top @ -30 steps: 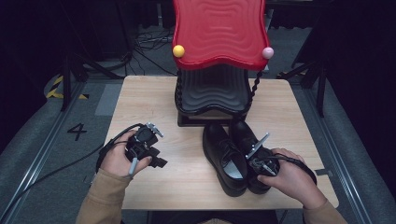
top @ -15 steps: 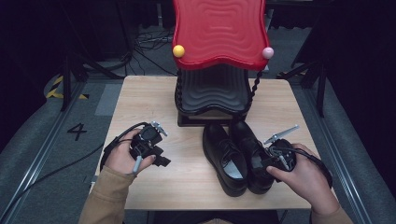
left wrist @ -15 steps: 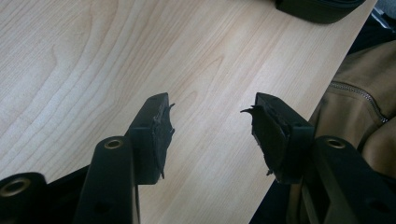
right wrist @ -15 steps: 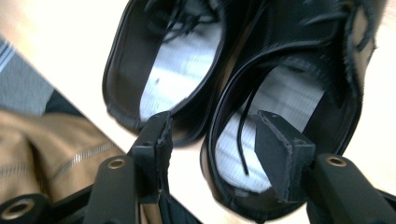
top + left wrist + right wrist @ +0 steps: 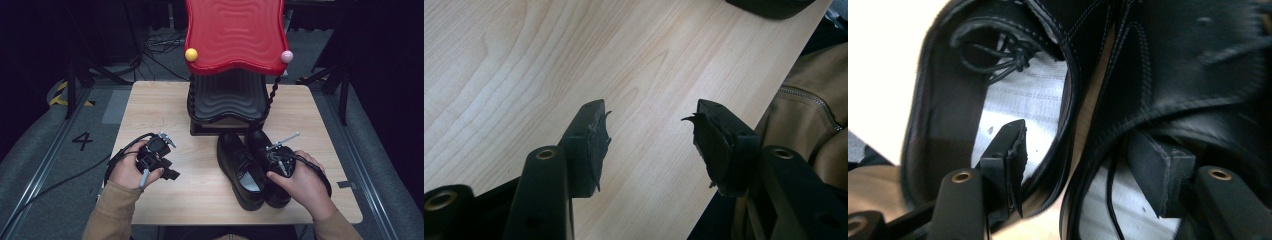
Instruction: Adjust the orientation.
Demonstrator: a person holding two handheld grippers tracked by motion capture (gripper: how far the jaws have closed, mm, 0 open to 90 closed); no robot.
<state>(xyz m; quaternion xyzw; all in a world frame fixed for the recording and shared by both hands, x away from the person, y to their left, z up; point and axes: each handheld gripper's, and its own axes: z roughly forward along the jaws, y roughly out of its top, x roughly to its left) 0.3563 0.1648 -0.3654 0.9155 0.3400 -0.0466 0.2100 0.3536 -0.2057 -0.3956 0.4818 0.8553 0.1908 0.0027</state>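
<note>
Two black leather lace-up shoes stand side by side on the wooden table (image 5: pixel 200 200), the left shoe (image 5: pixel 239 170) and the right shoe (image 5: pixel 260 142). My right gripper (image 5: pixel 276 161) is over them, open. In the right gripper view its jaws (image 5: pixel 1088 165) straddle the shoes' touching inner walls. One jaw is inside the left shoe (image 5: pixel 938 100) and the other inside the right shoe (image 5: pixel 1198 65). My left gripper (image 5: pixel 159 166) is held over bare table at the left. It is open with nothing between its jaws (image 5: pixel 649 145).
A red wavy-topped stand (image 5: pixel 235 35) on a black ribbed base (image 5: pixel 227 100) rises at the table's back, right behind the shoes. It carries a yellow ball (image 5: pixel 191 54) and a pink ball (image 5: pixel 286 56). A tan sleeve (image 5: pixel 809 100) lies by the near edge.
The right gripper has moved away from the person and then left, from the shoes' heel end onto their openings. The left gripper has barely shifted.
</note>
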